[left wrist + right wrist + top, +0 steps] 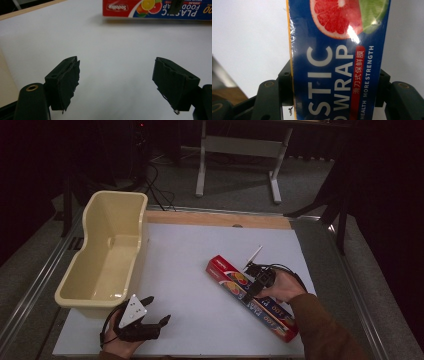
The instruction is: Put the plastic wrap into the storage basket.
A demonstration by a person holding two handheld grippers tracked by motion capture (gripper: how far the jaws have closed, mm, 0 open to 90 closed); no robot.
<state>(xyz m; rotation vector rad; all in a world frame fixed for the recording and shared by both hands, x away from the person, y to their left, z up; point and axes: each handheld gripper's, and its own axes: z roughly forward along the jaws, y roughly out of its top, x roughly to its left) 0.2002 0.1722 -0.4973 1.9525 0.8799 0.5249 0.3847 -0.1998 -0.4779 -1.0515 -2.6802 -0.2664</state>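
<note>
The right gripper (255, 281) squeezes the long plastic wrap box (337, 62) across its middle, likely so it lifts level. The left gripper (116, 82) waits by the tub (107, 255), its 2 jaws wide apart and holding nothing.

Thing: plastic food wrap box (252, 299)
Look: long, blue and red, citrus pictures
Pose: flat, diagonal
Place: bench's right half

Plastic wrap box (337, 60), centre of the right gripper view: white "STIC" and "WRAP", vertical "MORE STRENGTH", Chinese characters on a red strip. Same box (160, 8), upper right of the left gripper view, inverted: "PLASTIC FOOD", red brand oval.
</note>
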